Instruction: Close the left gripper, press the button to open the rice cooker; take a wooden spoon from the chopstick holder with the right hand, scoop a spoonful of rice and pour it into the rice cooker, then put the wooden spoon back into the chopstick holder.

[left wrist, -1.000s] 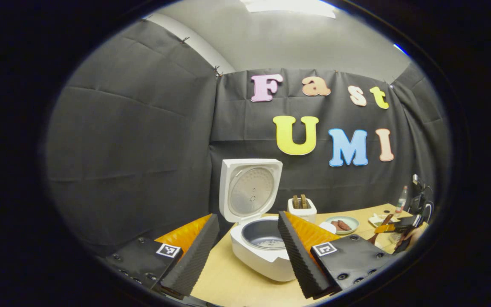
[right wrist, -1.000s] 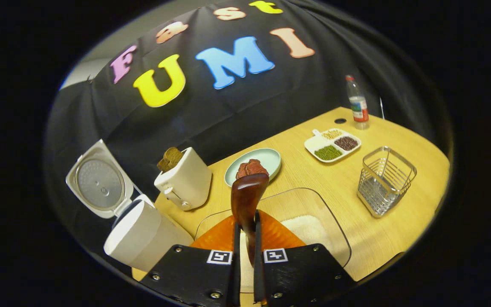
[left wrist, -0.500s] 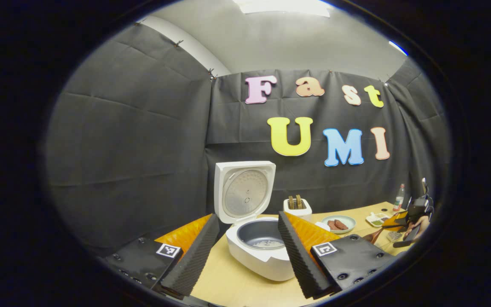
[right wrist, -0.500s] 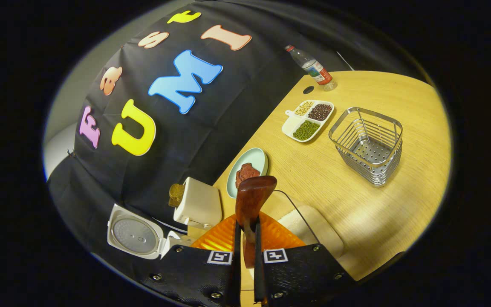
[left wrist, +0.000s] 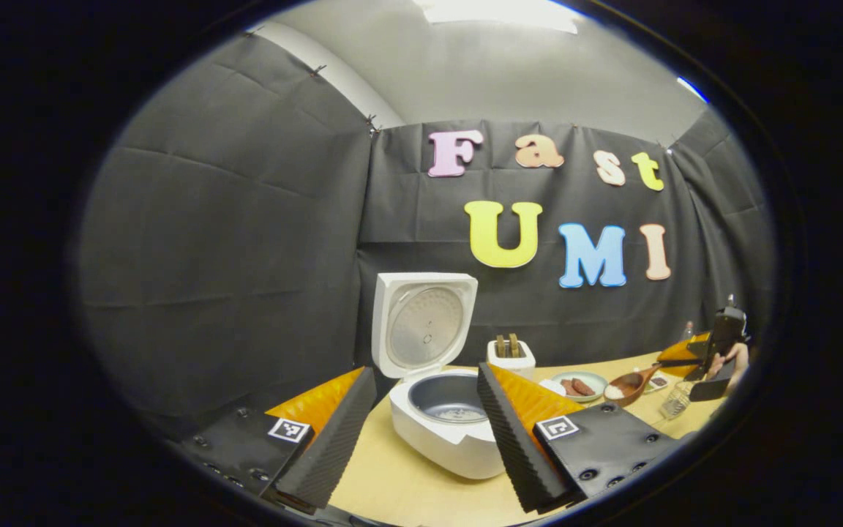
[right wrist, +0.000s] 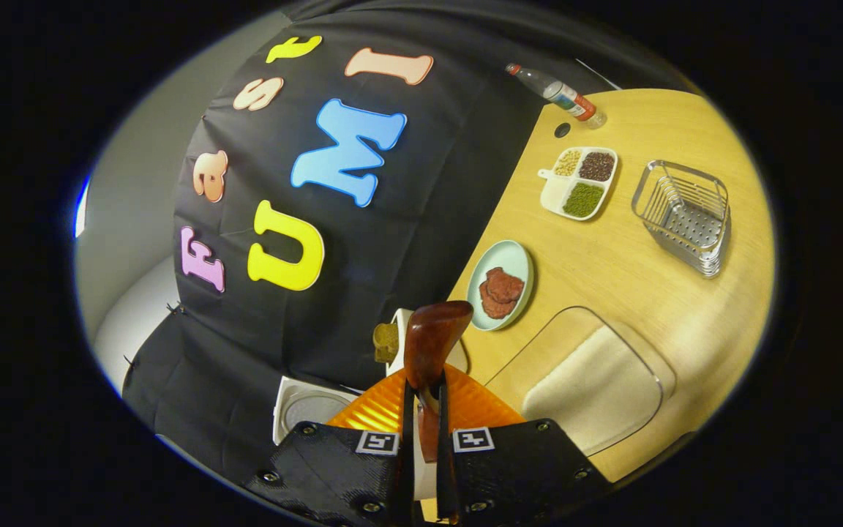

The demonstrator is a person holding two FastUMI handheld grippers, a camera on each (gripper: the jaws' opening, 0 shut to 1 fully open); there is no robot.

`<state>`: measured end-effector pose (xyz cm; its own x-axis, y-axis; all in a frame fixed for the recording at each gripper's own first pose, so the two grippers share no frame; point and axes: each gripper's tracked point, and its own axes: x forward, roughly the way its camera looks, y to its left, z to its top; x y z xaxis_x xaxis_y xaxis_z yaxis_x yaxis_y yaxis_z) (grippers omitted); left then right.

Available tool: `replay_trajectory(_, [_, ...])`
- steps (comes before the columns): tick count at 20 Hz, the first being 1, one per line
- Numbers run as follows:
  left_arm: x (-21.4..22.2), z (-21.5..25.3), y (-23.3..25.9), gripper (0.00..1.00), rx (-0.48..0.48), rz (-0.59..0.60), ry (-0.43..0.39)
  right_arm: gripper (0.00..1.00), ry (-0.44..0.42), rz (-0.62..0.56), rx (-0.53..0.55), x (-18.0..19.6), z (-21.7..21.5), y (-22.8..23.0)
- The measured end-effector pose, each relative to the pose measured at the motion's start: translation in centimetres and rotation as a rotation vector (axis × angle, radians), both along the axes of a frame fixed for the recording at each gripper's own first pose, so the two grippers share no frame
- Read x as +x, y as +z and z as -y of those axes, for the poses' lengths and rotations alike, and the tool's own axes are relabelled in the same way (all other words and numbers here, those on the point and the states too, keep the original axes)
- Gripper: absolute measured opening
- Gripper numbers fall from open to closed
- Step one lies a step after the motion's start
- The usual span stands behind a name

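Two grippers, different jobs. Left gripper (left wrist: pixel 421 410): fingers spread apart, empty, hanging just in front of the rice cooker (left wrist: pixel 442 432). Cooker lid (left wrist: pixel 421 322) stands upright, inner pot open, so the button step looks done.

Further right in the left gripper view: toaster (left wrist: pixel 511 357), then plate (left wrist: pixel 582 383), then the wooden spoon (left wrist: pixel 628 383) carried level above the bench (left wrist: pixel 407 490), pale rice in its bowl. Right gripper (right wrist: pixel 421 421) clamped on the spoon's handle; the right gripper view looks along the handle.

Step in hand, as I judge it: carry the load to the pot and tip it in. Keep the spoon bowl level on the way across, pass in front of the toaster, stop over the middle of the pot before rolling the wrist. Left gripper should stay out of the path.

Far right in the right gripper view: rice tray (right wrist: pixel 590 380), empty wire chopstick holder (right wrist: pixel 685 216) well apart, awaiting the spoon's return.
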<state>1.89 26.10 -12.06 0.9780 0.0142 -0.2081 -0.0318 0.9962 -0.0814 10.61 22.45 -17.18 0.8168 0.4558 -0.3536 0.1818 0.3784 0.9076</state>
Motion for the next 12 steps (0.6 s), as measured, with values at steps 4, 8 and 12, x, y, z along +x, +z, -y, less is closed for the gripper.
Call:
replay_trajectory(4, [-0.6, -1.7, 0.4, 0.95, 0.017, 0.003, 0.030, 0.12, 0.042, 0.058, 0.007, 1.2, -3.0, 2.9])
replay_trajectory(8, [-1.2, -3.4, 0.8, 0.96, 0.025, 0.003, 0.075, 0.12, 0.097, 0.102, 0.015, 2.3, -6.8, 5.1])
replay_trajectory(12, [-3.0, -5.5, 1.1, 0.97, 0.051, 0.007, 0.126, 0.12, 0.152, 0.126, 0.003, 3.1, -10.7, 6.1])
